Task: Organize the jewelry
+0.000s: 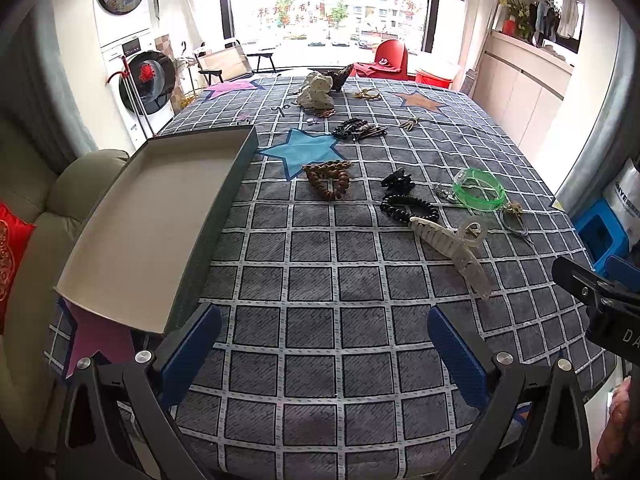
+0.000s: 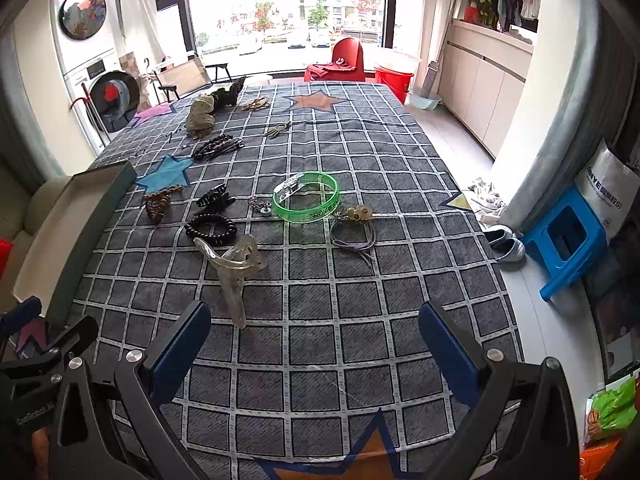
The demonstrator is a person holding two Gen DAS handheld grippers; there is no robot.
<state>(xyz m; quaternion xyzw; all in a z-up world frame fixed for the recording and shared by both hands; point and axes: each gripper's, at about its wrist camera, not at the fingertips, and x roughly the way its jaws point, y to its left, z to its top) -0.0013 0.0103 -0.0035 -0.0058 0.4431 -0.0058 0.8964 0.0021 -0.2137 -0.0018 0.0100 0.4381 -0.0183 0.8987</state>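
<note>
The right gripper, its 2 fingers spread wide and empty, hovers nearest the clear hair claw, which lies just ahead-left, long axis pointing toward it.

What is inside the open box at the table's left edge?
The box shows only a bare pale floor, no jewelry. Its near wall hides a strip of floor in the right wrist view.
</note>
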